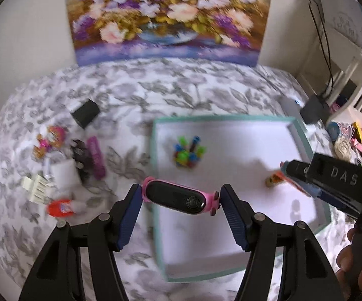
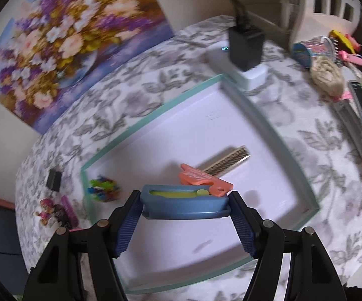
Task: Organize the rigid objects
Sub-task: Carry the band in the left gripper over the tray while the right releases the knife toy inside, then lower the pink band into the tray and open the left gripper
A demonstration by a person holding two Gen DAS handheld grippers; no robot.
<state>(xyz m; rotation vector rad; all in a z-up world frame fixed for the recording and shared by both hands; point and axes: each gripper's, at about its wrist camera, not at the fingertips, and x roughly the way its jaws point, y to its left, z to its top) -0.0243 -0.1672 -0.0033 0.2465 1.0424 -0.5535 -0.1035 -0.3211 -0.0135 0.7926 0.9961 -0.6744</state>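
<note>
the left claw is gripping a pink smartwatch by its two ends, its fingers closed against it, and is holding it just above the near left rim of the teal-edged tray. the right claw is clamping a blue case with a yellow insert between its fingers and is holding it over the tray's white floor. inside the tray, a cluster of colourful pegs is lying toward the left side, and an orange-handled comb is resting near the middle, just beyond the blue case. the tray is sitting on a bench covered with a grey leaf-print cloth. a black adapter and a purple comb are lying left of the tray.
</note>
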